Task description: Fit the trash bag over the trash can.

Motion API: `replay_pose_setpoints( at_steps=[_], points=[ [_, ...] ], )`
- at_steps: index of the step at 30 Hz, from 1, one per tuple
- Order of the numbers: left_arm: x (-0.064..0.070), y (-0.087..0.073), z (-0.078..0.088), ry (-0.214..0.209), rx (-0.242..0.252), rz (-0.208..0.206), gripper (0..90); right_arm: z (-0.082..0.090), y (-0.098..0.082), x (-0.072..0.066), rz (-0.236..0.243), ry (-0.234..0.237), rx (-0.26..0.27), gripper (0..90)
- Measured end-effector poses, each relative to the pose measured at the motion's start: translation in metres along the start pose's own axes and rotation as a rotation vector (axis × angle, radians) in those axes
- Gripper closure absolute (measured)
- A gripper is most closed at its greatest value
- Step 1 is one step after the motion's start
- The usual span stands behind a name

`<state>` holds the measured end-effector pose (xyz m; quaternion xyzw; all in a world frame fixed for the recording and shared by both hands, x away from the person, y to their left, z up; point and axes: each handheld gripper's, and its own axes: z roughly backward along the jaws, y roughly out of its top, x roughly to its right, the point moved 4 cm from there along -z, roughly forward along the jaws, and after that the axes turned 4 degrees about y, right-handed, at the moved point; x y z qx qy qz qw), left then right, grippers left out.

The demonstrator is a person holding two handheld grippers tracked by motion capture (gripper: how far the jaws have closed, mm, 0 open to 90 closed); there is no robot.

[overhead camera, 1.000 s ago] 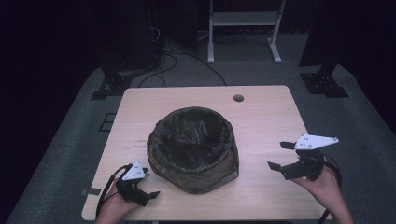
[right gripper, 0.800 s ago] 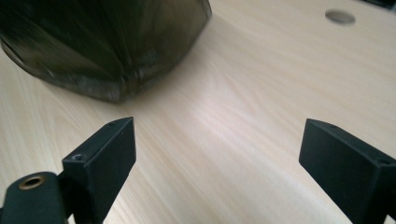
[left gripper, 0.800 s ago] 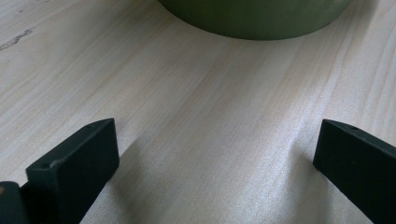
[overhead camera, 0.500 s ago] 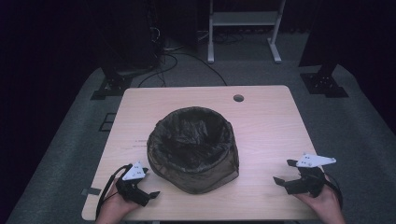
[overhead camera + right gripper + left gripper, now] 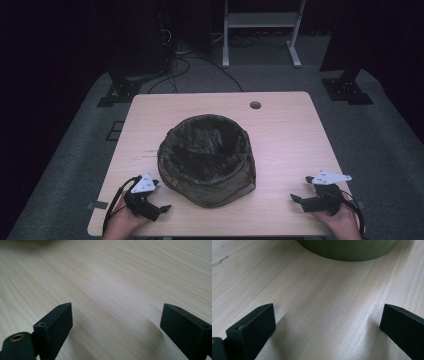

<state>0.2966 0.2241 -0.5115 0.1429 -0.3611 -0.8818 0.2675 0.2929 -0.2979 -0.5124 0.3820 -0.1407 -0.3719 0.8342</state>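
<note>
From above, the bin (image 5: 207, 159) sits mid-surface (image 5: 285, 125) with my left gripper (image 5: 159, 202) near its left front and my right gripper (image 5: 301, 197) well right, while both gripper views show my jaws spread wide, empty.

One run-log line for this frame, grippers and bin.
left gripper: open, low at table's near-left | right gripper: open, near-right | round dark-green bin with black liner: mid-table, untouched | light wooden table
</note>
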Motion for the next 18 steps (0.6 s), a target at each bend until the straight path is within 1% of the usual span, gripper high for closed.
replay_pose_setpoints(
  at_steps=[3, 7, 15, 18],
  points=[
    [0.0001, -0.0001, 0.0000, -0.001, 0.000, -0.001, 0.0, -0.0016, -0.0007, -0.0009, 0.014, -0.015, -0.005, 9.4],
    [0.0001, 0.0000, 0.0000, -0.001, 0.000, -0.001, 0.0, -0.0025, -0.0012, -0.0006, -0.009, 0.001, -0.019, 9.4],
    [0.0001, 0.0000, 0.0000, 0.000, 0.000, -0.001, 0.0, -0.0024, -0.0013, -0.0008, -0.010, 0.001, -0.019, 9.4],
    [-0.0002, -0.0001, 0.0002, 0.006, -0.001, 0.006, 0.0, -0.0022, -0.0015, -0.0011, -0.014, -0.003, -0.018, 9.4]
  ],
)
